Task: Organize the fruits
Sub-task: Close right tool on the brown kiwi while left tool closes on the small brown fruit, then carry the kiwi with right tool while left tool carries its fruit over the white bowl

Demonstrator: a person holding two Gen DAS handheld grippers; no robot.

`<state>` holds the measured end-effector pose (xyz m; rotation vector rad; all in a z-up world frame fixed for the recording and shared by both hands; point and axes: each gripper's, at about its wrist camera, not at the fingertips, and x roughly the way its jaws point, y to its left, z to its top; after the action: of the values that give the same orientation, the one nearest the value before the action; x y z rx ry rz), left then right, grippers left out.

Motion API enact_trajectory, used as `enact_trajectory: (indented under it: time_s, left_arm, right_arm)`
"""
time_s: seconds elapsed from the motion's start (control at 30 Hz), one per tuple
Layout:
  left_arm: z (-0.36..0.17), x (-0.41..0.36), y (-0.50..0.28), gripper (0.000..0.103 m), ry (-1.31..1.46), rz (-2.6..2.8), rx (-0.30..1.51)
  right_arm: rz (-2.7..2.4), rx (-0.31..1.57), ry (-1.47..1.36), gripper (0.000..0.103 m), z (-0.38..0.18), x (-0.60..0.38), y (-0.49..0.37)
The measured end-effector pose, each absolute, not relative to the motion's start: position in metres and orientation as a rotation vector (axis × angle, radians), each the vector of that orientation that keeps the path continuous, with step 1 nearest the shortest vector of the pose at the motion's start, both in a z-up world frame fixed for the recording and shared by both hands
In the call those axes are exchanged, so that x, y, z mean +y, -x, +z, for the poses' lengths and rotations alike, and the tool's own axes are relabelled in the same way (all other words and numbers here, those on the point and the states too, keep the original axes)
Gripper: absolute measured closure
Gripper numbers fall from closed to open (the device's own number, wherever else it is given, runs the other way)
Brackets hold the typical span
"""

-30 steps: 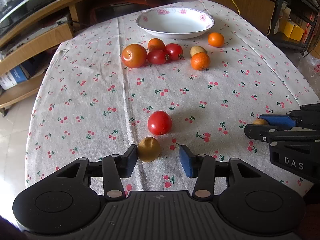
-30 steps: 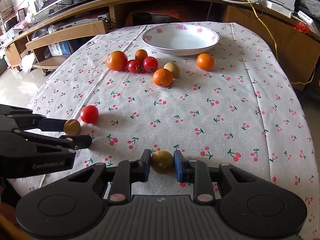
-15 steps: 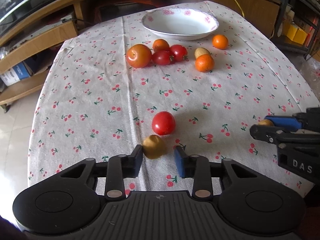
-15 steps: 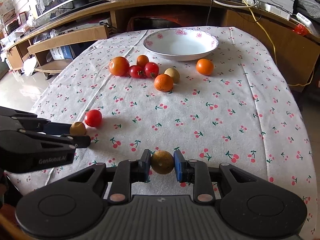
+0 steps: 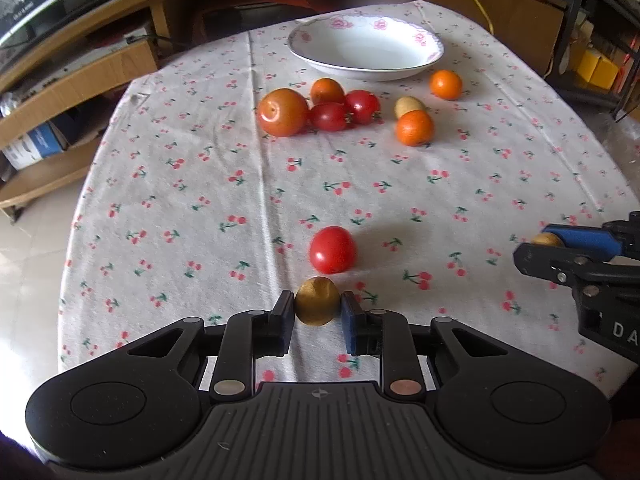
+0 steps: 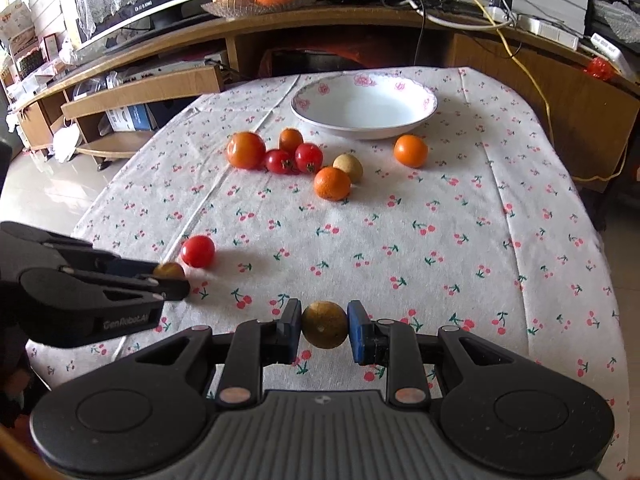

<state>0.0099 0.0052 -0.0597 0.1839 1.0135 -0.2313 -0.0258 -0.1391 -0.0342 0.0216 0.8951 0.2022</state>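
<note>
So right now I've got 1 small round brownish-gold fruit (image 5: 317, 301) pinched in my left gripper (image 5: 317, 312), both pads touching its sides, near the front edge of the table. My right gripper (image 6: 324, 327) is clamped on a 2nd brownish-gold round fruit (image 6: 324, 324) the same way, and from that view it looks like it sits a bit above the white cloth with red cherry print (image 6: 440, 216), though I can't tell for sure.

Just beyond the left one sits a shiny red tomato (image 5: 332, 249), close but not touching as far as I can see.

Further back there's a cluster: 1 big orange-red tomato (image 5: 282, 112), a smaller orange fruit (image 5: 327, 90) behind it, and 2 small red tomatoes (image 5: 346, 109) bunched up together. To the right of those, a mandarin orange (image 5: 414, 127) sits right against a pale yellow-green oval fruit (image 5: 408, 106), and another mandarin (image 5: 445, 84) sits alone near the bowl.

The white shallow bowl with pink flowers on the rim (image 5: 434, 42) is at the far end of the table, with nothing in it.
</note>
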Motion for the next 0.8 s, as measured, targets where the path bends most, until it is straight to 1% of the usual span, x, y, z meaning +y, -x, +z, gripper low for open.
enact_trajectory:
  time_s: [0.47, 0.8]
  left_arm:
    - [-0.033, -0.017, -0.017, 0.071, -0.178, -0.293, 0.924]
    - [-0.025, -0.031, -0.046, 0.071, -0.163, -0.333, 0.92]
  right_arm:
    - [0.18, 0.844, -0.04, 0.077, -0.018, -0.145, 0.012]
    - [0.186, 0.879, -0.063, 0.076, -0.011, -0.145, -0.018]
